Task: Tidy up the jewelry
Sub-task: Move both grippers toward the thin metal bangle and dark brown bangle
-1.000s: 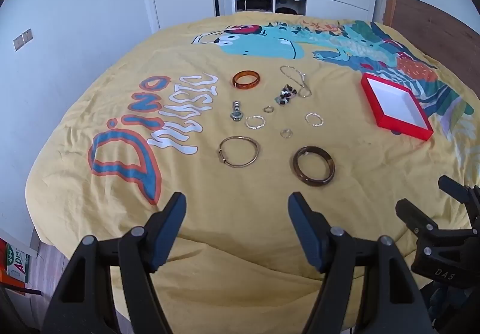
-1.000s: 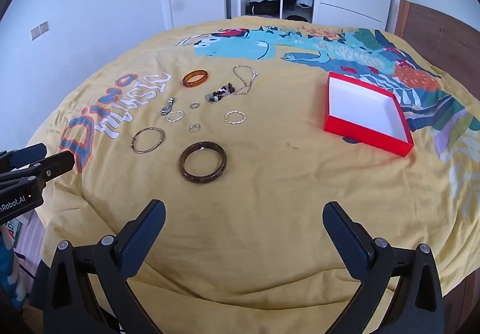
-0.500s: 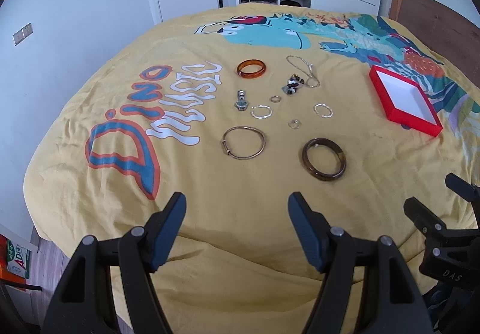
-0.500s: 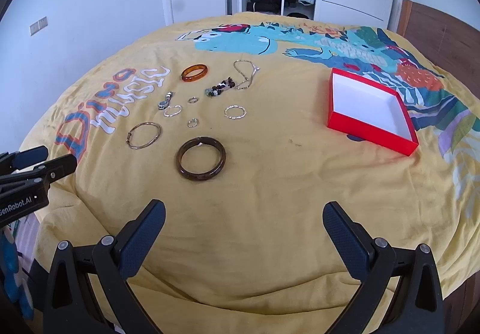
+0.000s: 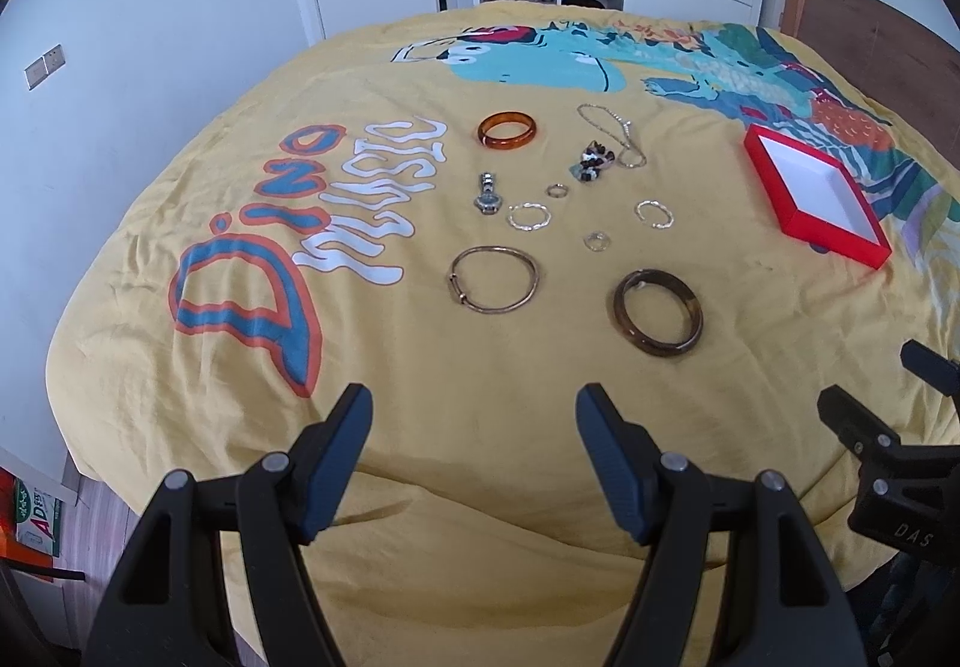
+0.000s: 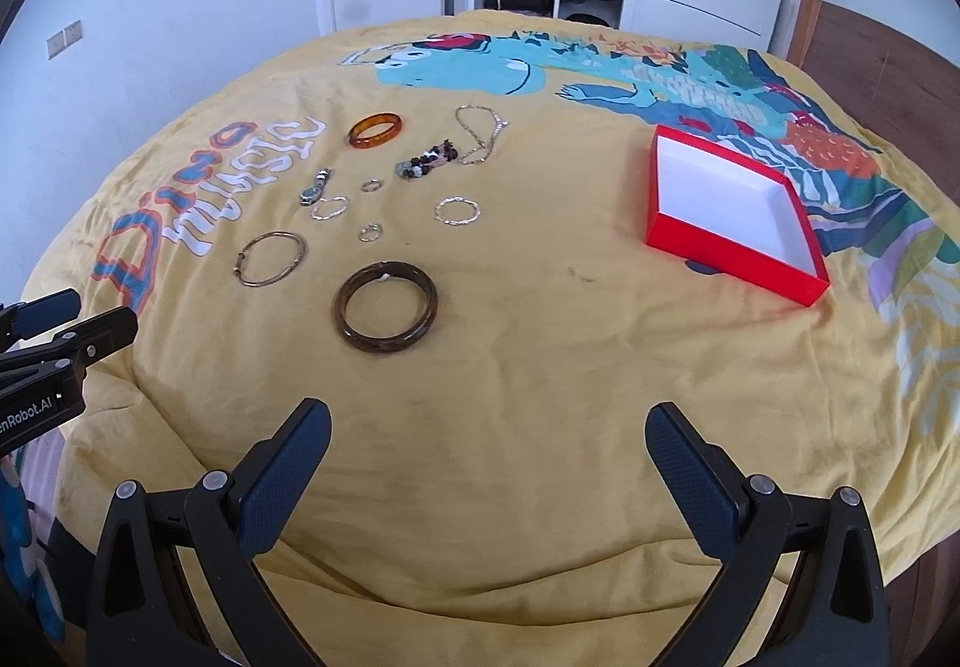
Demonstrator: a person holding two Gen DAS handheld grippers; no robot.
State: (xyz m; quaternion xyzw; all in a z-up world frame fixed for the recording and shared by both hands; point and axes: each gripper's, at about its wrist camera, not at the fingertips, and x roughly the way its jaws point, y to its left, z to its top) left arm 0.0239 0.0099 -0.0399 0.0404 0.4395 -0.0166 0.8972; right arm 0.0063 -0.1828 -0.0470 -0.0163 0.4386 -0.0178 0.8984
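1. Both tools hover over the near edge of the bed (image 6: pixel 510 427), holding nothing. The left gripper (image 5: pixel 474 445) has its jaws spread, and the right gripper (image 6: pixel 489 454) has its jaws spread wider.
2. The jewelry lies loose on the yellow cover. The dark brown bangle (image 6: pixel 386 313) is nearest, with the thin gold bangle (image 6: pixel 271 258) to its left. Further back are small rings, a watch (image 6: pixel 316 189), a beaded piece (image 6: pixel 429 158), a chain necklace (image 6: pixel 480 133) and an amber bangle (image 6: pixel 376 129).
3. The red box (image 6: pixel 726 253) sits open and empty, well apart to the right of the jewelry.
4. The likely first step is picking up the dark brown bangle with the right gripper, since it is closest.
5. To do it well, come down with one jaw inside the ring and one outside, pinching the band rather than spanning it.
6. Press lightly into the soft cover so fabric is not caught in the grip.
7. Carry it low over the box before letting go.
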